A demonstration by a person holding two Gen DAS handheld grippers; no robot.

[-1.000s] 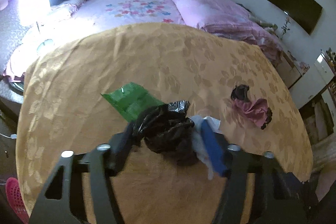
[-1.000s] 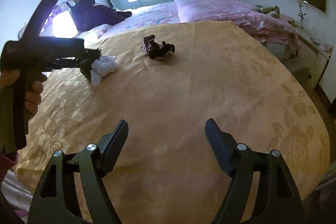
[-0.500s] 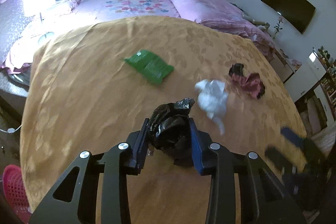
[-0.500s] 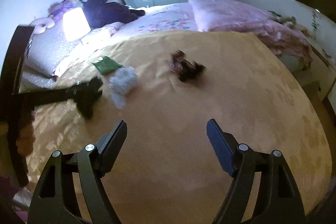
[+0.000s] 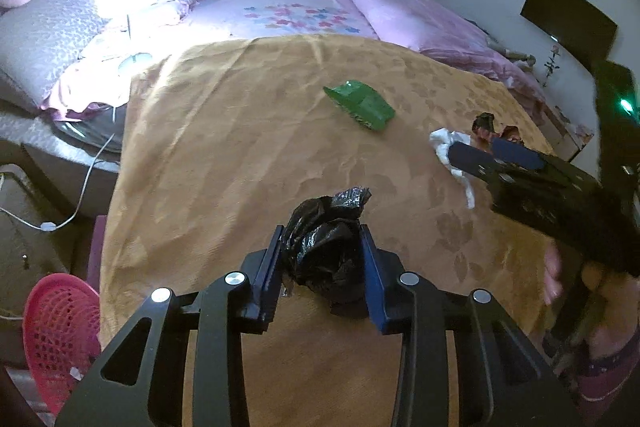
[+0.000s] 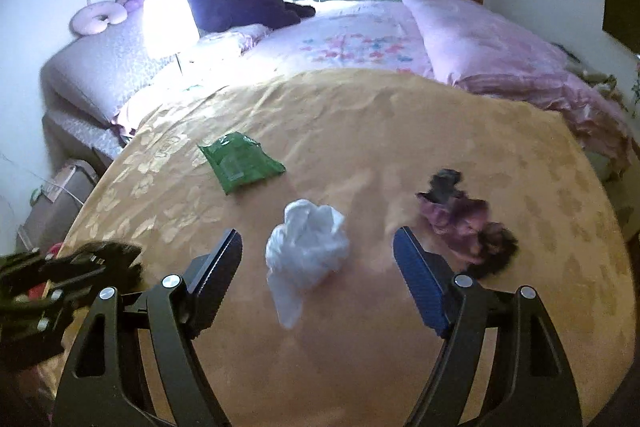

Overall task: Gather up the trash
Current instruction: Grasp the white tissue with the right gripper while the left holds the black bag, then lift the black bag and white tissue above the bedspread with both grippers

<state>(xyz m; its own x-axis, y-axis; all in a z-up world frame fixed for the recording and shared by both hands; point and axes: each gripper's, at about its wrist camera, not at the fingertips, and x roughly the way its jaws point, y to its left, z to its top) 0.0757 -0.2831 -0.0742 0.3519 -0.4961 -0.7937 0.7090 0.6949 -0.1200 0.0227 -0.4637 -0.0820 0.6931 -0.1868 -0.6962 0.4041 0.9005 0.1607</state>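
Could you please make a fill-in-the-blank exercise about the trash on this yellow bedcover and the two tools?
1. The left tool is shut on a crumpled ____ plastic bag.
2. The white crumpled bag lies between the open fingers of the ____ tool.
3. The flat wrapper on the bedcover is ____ in colour.
4. Beside the bed stands a ____ mesh basket.

Missing words: black; right; green; red
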